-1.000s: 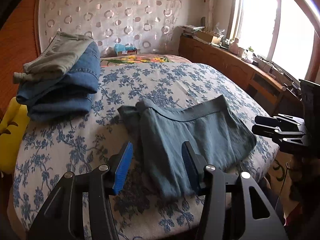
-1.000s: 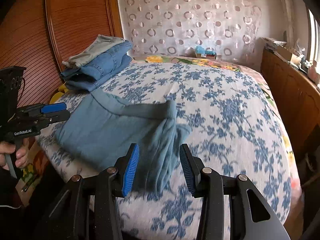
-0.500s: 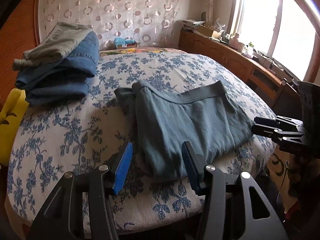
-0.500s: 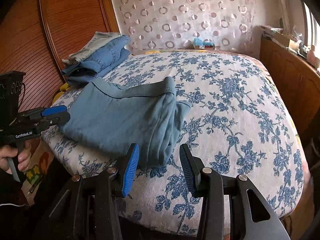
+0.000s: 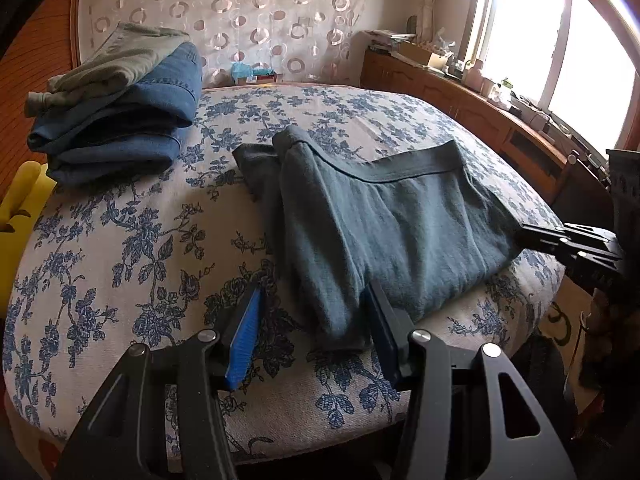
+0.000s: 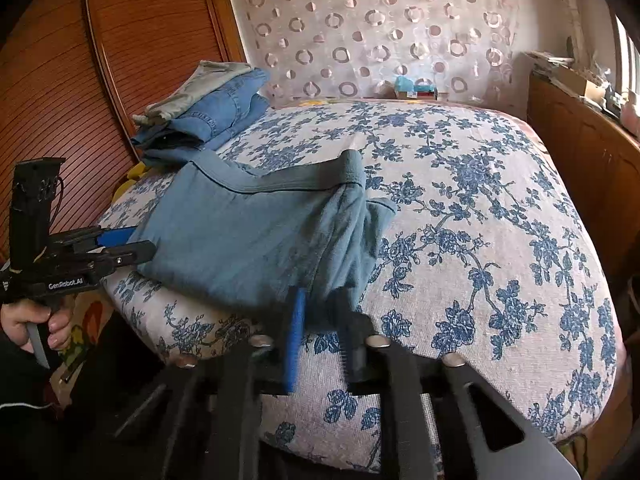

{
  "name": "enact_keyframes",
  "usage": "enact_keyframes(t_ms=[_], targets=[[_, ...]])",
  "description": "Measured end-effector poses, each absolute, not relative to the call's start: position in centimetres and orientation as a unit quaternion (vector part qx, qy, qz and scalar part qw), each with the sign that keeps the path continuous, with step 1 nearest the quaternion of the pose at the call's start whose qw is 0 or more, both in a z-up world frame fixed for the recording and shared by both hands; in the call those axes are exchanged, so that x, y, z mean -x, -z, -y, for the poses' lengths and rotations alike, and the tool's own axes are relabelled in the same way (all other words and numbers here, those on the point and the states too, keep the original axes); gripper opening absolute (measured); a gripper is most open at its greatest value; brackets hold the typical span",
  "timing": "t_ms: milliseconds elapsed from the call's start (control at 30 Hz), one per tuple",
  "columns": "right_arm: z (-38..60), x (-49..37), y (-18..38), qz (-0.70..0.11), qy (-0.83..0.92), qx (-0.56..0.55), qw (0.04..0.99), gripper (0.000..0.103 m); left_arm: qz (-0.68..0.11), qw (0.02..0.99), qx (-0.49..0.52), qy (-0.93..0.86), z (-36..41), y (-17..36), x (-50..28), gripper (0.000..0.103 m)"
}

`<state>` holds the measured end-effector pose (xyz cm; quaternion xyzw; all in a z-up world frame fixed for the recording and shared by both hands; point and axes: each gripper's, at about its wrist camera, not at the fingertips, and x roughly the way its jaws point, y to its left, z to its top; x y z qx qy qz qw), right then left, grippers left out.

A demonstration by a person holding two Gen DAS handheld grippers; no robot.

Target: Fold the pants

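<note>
1. Folded grey-blue knit pants [image 5: 384, 232] with a dark waistband, lying on the near part of the bed with a blue-flowered white cover [image 5: 132, 240]; their lower end reaches the bed's near edge.
2. Left gripper [image 5: 312, 320], black with blue ribbed pads: jaws apart, straddling the pants' near end. Whether the pads touch the cloth cannot be told.
3. Right gripper [image 6: 320, 332]: its fingers are motion-blurred. The jaws have just been closing, with the pants' near corner between them; the blur hides whether the pads already press the cloth.
4. The right-wrist view alone shows the hand [image 6: 36, 320] on the left gripper's handle, beside the pants' edge farthest from the right gripper.
5. The left-wrist view alone shows the bright window [image 5: 560, 52], far to the right of the pants.
6. Stack of folded blue jeans under a grey-green garment [image 5: 116, 108], beyond the pants, well apart from them.
7. Yellow object [image 5: 24, 208], cut off by the picture's edge near the stack; its kind is unclear.
</note>
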<state>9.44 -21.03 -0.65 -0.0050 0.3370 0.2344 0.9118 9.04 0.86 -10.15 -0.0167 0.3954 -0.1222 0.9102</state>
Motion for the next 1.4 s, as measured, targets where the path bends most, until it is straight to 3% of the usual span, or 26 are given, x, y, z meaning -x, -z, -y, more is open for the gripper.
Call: enact_keyframes(t_ms=[333,600,700,1233,1333,1400], targets=[[21.3,-8.8,1.0,-0.34,-0.219,0.013,0.915,0.004,-0.385,0.914,0.024,0.124,-0.9,9.8,-8.4,0.052],[21.5,-9.3,1.5,-0.344,-0.221,0.001,0.912,0.004,-0.374,0.914,0.03,0.151,-0.5,9.3,-8.3,0.011],[21.6,-9.2,1.6,-0.344,-0.222,-0.002,0.912,0.004,-0.371,0.915,0.026,0.154,-0.4,8.9,-8.1,0.008],[21.7,-7.2,0.6,-0.339,-0.233,0.021,0.911,0.004,-0.376,0.915,0.018,0.146,-0.3,7.5,-6.1,0.007],[21.8,-7.0,0.3,-0.338,-0.233,0.019,0.912,0.004,-0.379,0.913,0.016,0.149,-0.1,7.5,-6.3,0.011],[21.9,-6.8,-0.1,-0.334,-0.232,0.018,0.913,0.004,-0.377,0.915,0.013,0.145,-0.1,7.3,-6.3,0.019]])
